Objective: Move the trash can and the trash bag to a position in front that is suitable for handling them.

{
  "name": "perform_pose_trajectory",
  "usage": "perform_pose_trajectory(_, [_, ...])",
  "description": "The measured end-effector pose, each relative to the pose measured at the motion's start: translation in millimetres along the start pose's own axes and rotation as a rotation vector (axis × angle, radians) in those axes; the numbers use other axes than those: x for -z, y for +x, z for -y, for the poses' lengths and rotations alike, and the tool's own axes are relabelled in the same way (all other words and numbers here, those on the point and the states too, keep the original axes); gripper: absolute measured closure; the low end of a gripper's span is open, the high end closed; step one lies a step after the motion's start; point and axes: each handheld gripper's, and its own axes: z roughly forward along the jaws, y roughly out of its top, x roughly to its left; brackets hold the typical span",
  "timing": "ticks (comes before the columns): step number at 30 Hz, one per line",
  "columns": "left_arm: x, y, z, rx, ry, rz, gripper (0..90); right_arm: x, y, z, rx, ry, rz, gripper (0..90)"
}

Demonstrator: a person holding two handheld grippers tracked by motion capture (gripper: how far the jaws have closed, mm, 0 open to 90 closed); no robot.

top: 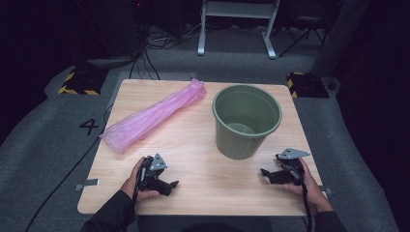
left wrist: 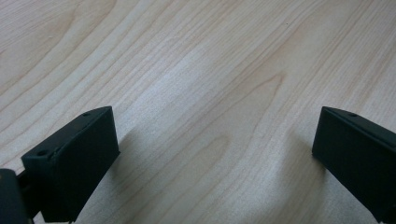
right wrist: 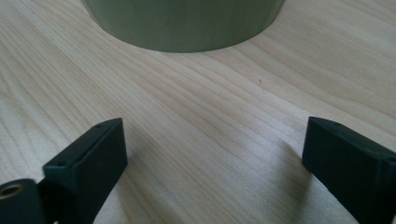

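1. Bag first: a long pink plastic bag (top: pixel 152 116), rolled or bunched into a tube, lies slantwise across the far left of the table (top: pixel 193 186), well apart from both hands.
2. Left gripper (top: pixel 167 183) rests low over the near left of the table, held in the person's left hand (top: pixel 133 181). In the left gripper view its jaws stand wide apart with nothing but bare wood grain between them.
3. Green bin (top: pixel 246 121) stands upright right of centre, with no liner in it, and its mouth is clear.
4. Right gripper (top: pixel 268 175) sits near the right front edge, just beside the bin's base. Its jaws are likewise released and hold nothing; the right gripper view looks past them to the bin wall (right wrist: pixel 187 23).
5. Judgement: nothing is grasped yet, so the work looks to be at its very start, most likely lining the bin with the bag.
6. Next move likely calls for the left gripper to travel up and left to the bag's near end and pinch a layer of the thin film, which may slip or bunch.
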Motion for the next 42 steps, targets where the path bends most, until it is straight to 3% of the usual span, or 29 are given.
perform_pose_trajectory(6, [-0.3,1.2,-0.6,0.001,0.002,-0.004,0.2,2.7,-6.0,-0.6,-0.013,-0.005,0.006,16.8])
perform_pose_trajectory(12, [-0.5,1.0,-0.5,0.005,0.002,0.000,0.2,6.2,-15.2,-6.9,-0.010,-0.048,0.032,16.7])
perform_pose_trajectory(15, [-0.6,1.2,-0.6,0.002,0.000,0.000,0.2,8.3,-21.6,-13.1,-0.035,-0.063,0.026,16.1])
perform_pose_trajectory(20, [-0.6,1.1,-0.5,0.004,0.001,0.001,0.2,12.6,-28.3,-26.1,-0.014,-0.086,0.046,16.0])
perform_pose_trajectory(22, [-0.7,1.3,-0.6,0.000,-0.003,-0.002,0.2,13.8,-26.2,-31.2,0.025,-0.092,0.067,16.2])
perform_pose_trajectory(28, [-0.7,0.8,-0.8,0.006,0.001,-0.004,0.3,9.6,-17.7,-43.6,0.059,-0.092,0.023,16.7])
perform_pose_trajectory(33, [-0.8,0.7,-0.9,0.007,0.001,-0.005,0.3,6.0,-13.4,-49.0,0.037,-0.108,-0.006,16.7])
perform_pose_trajectory(36, [-0.7,0.5,-1.0,0.008,0.002,-0.007,0.3,3.3,-9.0,-53.4,0.049,-0.111,0.019,17.9])
perform_pose_trajectory(42, [-0.9,0.1,-1.2,0.013,0.001,-0.013,0.3,-4.9,-6.8,-61.4,0.030,-0.118,0.001,15.8])
